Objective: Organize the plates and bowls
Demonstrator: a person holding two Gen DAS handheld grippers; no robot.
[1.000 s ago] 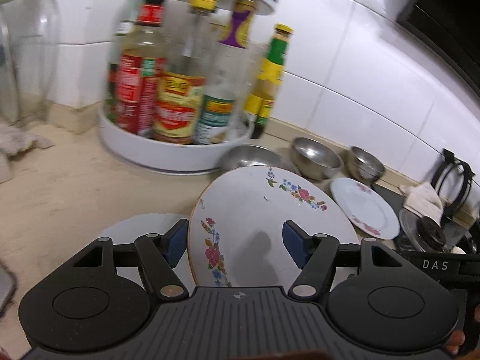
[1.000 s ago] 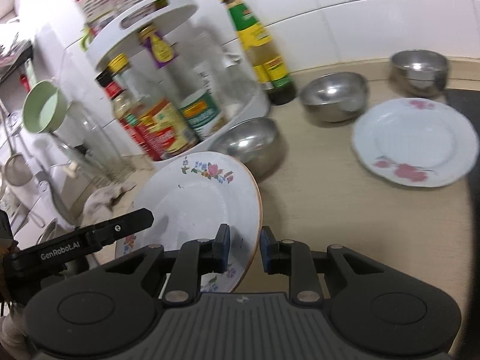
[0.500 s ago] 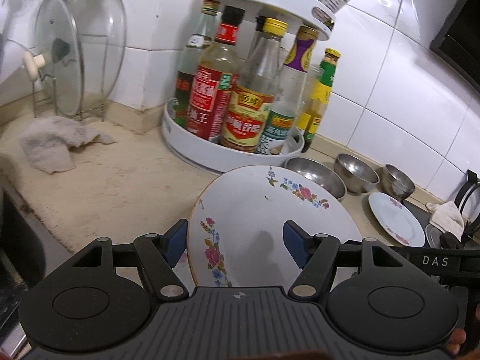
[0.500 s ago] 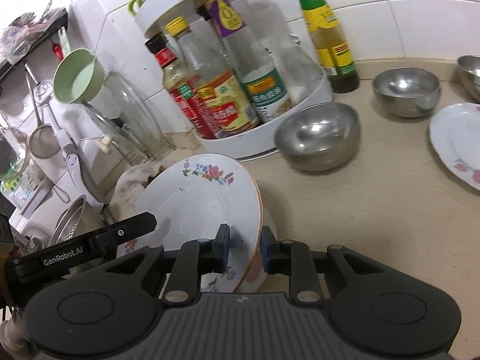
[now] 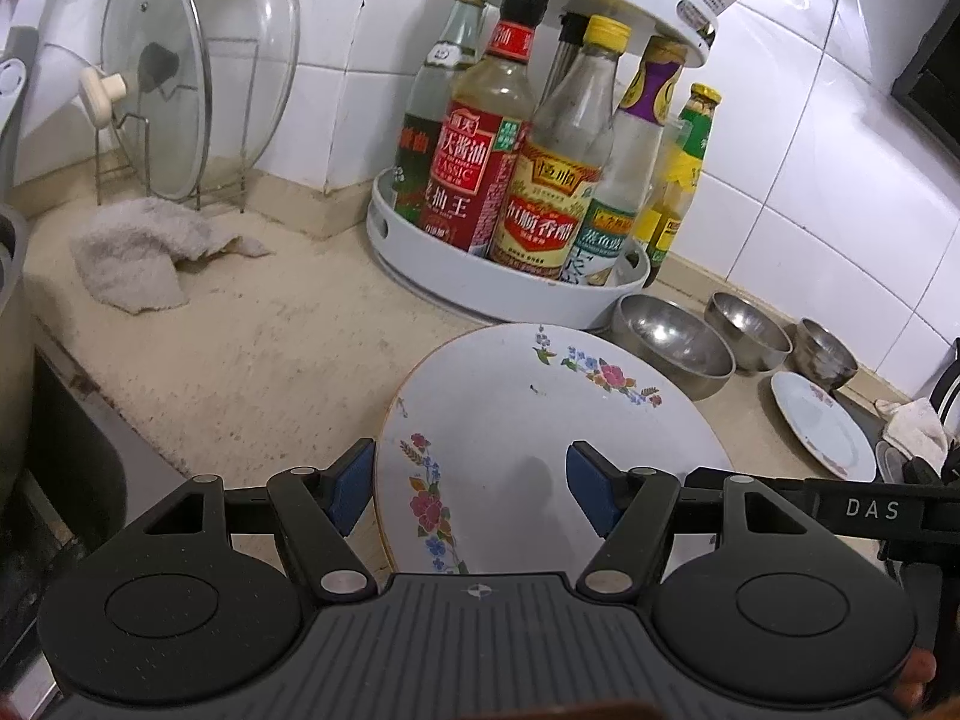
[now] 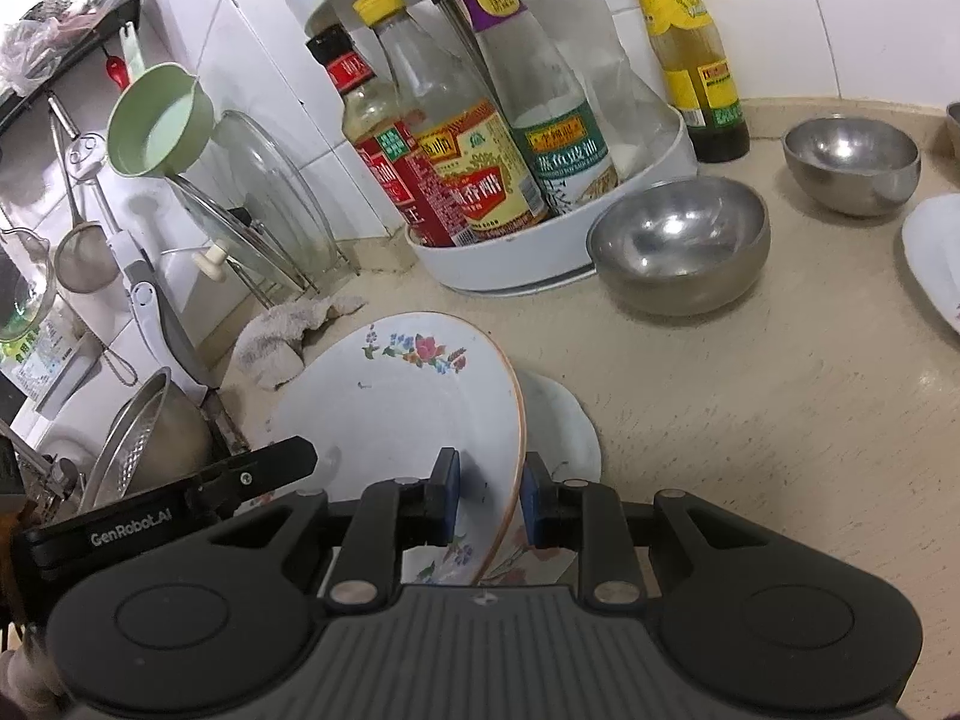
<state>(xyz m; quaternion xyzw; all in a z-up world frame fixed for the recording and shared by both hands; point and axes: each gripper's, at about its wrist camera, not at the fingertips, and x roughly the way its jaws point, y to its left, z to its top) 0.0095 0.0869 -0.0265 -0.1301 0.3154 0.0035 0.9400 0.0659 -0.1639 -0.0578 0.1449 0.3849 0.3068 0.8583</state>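
A white plate with flower prints (image 5: 528, 420) (image 6: 390, 402) is held tilted above the counter by both grippers. My right gripper (image 6: 489, 498) is shut on its near right rim, one pad on each face. My left gripper (image 5: 471, 492) grips the plate's left part at a wider span, with one pad behind the rim and the other on the face. Under the held plate, a second white plate (image 6: 567, 426) lies flat on the counter. Three steel bowls (image 5: 672, 342) (image 6: 681, 240) and a small flowered plate (image 5: 822, 426) sit to the right.
A white turntable rack of sauce bottles (image 5: 510, 276) (image 6: 540, 264) stands against the tiled wall. Left of it are glass lids in a wire stand (image 5: 180, 90) and a crumpled cloth (image 5: 138, 252). A sink with a metal strainer (image 6: 138, 438) lies at the far left.
Both grippers have carried the flowered plate leftward along the counter, away from the bowls. The lid stand, cloth and sink edge have come into view. The grips are unchanged.
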